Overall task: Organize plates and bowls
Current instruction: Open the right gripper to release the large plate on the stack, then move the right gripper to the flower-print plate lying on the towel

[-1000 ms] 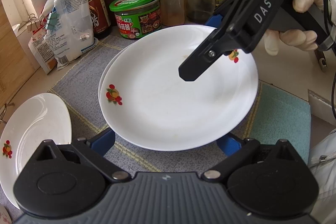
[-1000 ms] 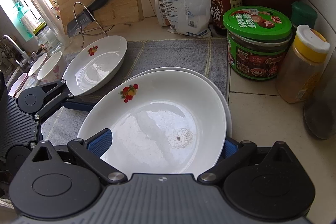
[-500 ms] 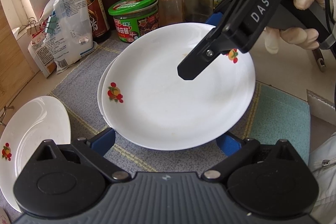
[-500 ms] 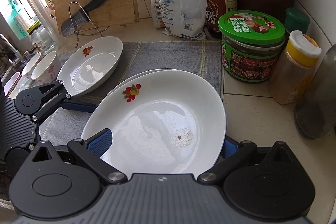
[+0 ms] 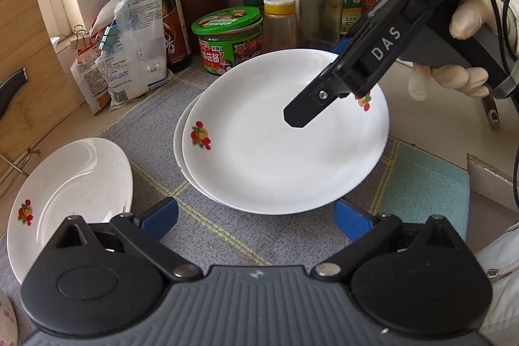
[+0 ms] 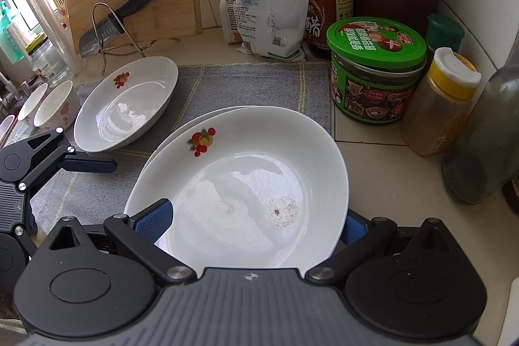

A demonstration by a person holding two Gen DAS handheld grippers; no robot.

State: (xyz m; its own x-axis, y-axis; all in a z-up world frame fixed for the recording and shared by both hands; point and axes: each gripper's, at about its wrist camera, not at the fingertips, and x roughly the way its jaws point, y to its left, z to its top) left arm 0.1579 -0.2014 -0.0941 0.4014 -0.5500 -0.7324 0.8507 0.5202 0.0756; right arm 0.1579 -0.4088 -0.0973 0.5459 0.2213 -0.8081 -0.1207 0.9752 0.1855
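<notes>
A white plate [image 6: 246, 193] with a fruit print was seen on top of a second plate [image 5: 181, 148] on the grey mat [image 5: 152, 125], slightly offset so that only the lower plate's edge showed at one side. The right gripper [image 6: 256, 221] was spread wide, its blue fingers [image 6: 154, 221] set on either side of the top plate's near rim; whether they were touching it could not be told. A gloved hand [image 5: 454, 76] was seen holding that gripper's handle. The left gripper [image 5: 256, 214] was also held wide open with nothing between its fingers, just short of the stacked plates' near edge. A third plate [image 6: 126, 102] was seen lying alone on the mat, apart from the stack, and two small bowls [image 6: 48, 104] were seen beyond it by the sink side. A green-lidded jar [image 6: 376, 67], a yellow-capped spice jar [image 6: 444, 99] and a dark bottle [image 5: 162, 5] were ranged near the wall.
</notes>
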